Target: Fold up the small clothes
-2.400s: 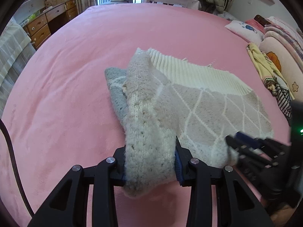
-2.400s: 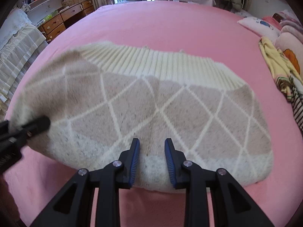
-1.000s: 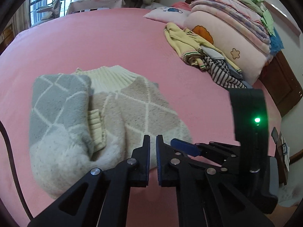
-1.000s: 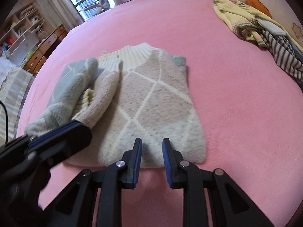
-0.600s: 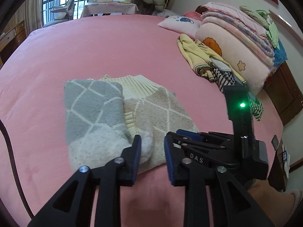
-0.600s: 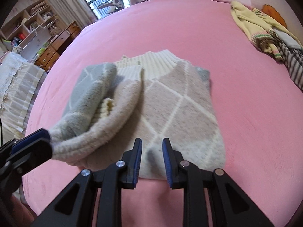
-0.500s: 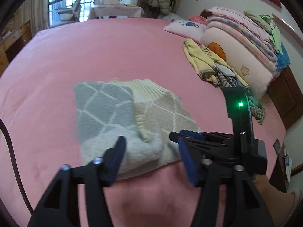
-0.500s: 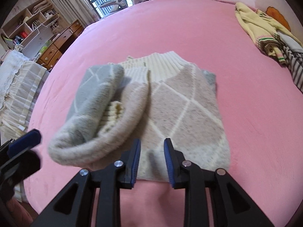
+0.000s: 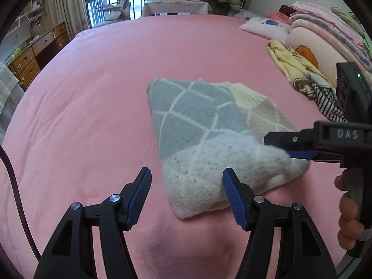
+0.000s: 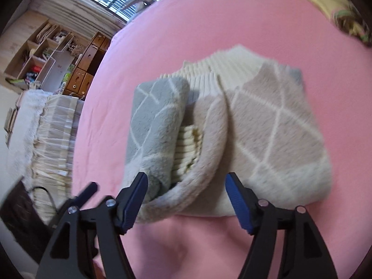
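Note:
A fluffy diamond-pattern sweater in grey, beige and cream lies folded on the pink bed, its grey half laid over the beige half. My left gripper is open, and the sweater's near corner lies loose between its blue pads. My right gripper reaches in from the right over the cream hem, a hand on its handle. In the right wrist view the right gripper has its jaws opening around the rolled near edge of the sweater, and the pads do not press on it.
A heap of yellow and striped clothes lies at the bed's right side beside stacked blankets. Wooden drawers stand past the left edge. A lace-covered piece of furniture sits left of the bed.
The left gripper opened, let go of the grey half and drew back to the left. The grey half now lies flat over the beige. The right gripper's jaws spread wide.

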Action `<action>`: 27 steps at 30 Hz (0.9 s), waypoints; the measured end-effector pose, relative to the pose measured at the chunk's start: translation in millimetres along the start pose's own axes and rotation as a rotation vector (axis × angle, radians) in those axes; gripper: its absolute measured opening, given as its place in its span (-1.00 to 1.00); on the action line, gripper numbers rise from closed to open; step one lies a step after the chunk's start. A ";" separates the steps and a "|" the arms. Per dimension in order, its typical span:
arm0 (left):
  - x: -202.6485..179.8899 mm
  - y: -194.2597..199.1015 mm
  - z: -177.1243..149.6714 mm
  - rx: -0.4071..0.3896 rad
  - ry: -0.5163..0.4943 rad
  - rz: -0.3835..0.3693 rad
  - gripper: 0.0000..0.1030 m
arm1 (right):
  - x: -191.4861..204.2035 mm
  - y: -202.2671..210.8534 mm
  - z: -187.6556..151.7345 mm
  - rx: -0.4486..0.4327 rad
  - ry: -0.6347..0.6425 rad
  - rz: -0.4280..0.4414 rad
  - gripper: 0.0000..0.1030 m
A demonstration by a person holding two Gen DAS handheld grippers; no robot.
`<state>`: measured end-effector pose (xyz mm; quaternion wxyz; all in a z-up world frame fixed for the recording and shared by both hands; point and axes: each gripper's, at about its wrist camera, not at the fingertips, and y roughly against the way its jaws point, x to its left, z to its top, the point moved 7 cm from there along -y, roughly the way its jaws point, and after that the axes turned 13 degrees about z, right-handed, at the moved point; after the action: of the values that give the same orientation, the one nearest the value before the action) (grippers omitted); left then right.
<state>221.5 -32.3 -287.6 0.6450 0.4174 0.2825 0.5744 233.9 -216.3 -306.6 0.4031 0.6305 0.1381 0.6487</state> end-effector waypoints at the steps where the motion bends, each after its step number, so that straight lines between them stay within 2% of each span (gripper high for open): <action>1: -0.7 -5.6 -3.2 0.012 -0.001 -0.003 0.21 | -0.3 -5.4 -0.9 0.013 -0.021 0.010 0.35; 5: -8.3 -17.8 -11.7 0.020 -0.011 -0.026 0.21 | 4.9 -17.9 1.9 0.025 -0.043 0.031 0.36; 13: -16.1 -40.5 -13.4 0.068 0.013 -0.065 0.21 | 20.7 -52.6 8.7 0.086 0.054 -0.074 0.43; 19: -9.3 -46.3 -14.1 0.087 0.038 -0.093 0.27 | 22.4 -64.4 15.9 0.085 0.078 -0.103 0.43; 22: -6.9 -46.9 -14.1 0.095 0.045 -0.096 0.27 | 18.2 -70.0 18.3 0.107 0.079 -0.109 0.36; 23: -6.9 -46.7 -13.5 0.096 0.050 -0.097 0.27 | 17.2 -69.3 18.9 0.109 0.089 -0.109 0.17; 24: -6.5 -46.5 -12.9 0.097 0.054 -0.097 0.27 | 18.0 -68.3 19.3 0.104 0.106 -0.115 -0.15; 27: -3.9 -45.8 -14.7 0.109 0.071 -0.106 0.27 | 23.2 -62.7 19.4 0.094 0.150 -0.090 -0.48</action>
<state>231.5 -32.6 -334.8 0.6402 0.4159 0.3579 0.5377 276.5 -166.5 -330.0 0.3903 0.5915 0.2266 0.6682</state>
